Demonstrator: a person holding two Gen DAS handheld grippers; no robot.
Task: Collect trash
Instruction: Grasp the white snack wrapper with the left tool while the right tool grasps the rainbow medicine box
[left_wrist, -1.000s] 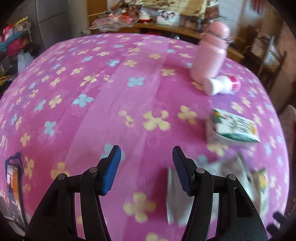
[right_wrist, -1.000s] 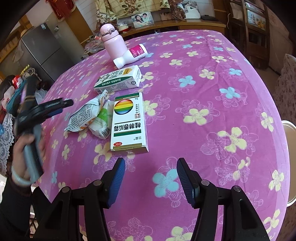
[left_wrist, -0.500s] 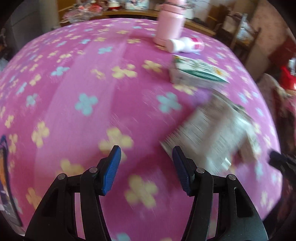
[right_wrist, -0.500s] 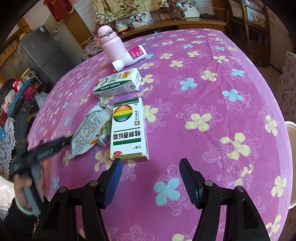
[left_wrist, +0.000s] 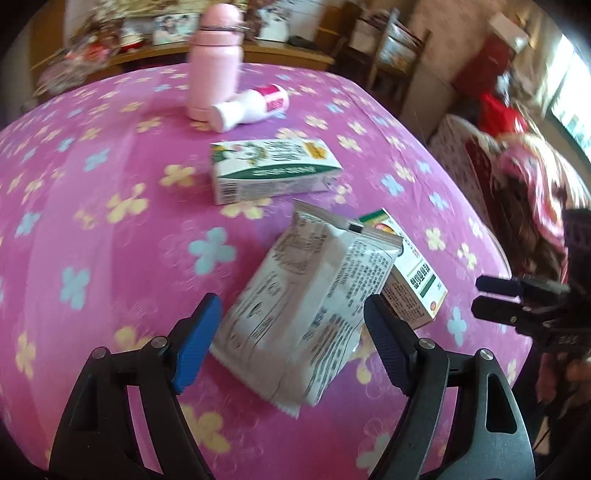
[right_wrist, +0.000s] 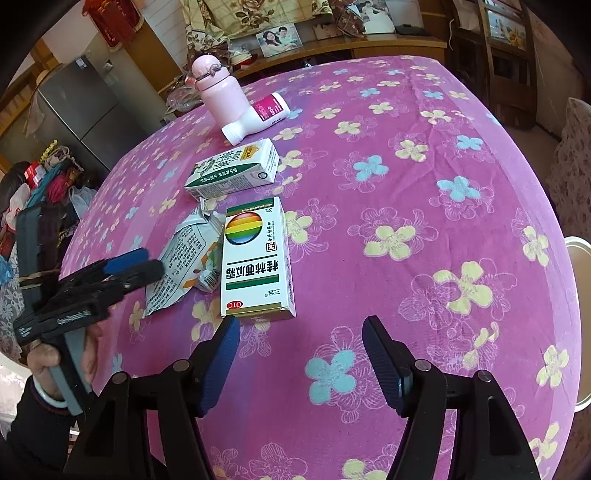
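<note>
Crumpled white wrapper (left_wrist: 314, 314) lies on worktop (left_wrist: 110, 229), leaning against medicine box (right_wrist: 256, 258). Left gripper (left_wrist: 291, 343) straddles wrapper's near end, jaws just widened, pads clear of it: nothing held. Step, as judged: lining up to grasp wrapper. Next: ease down, close across wrapper, avoid catching box edge. Right gripper (right_wrist: 301, 360) hovers apart-jawed, empty, just short of box's near end. Milk carton (left_wrist: 271, 175) beyond; farther back tipped white bottle (left_wrist: 251, 109) against pink flask (left_wrist: 214, 62). No bin visible.
</note>
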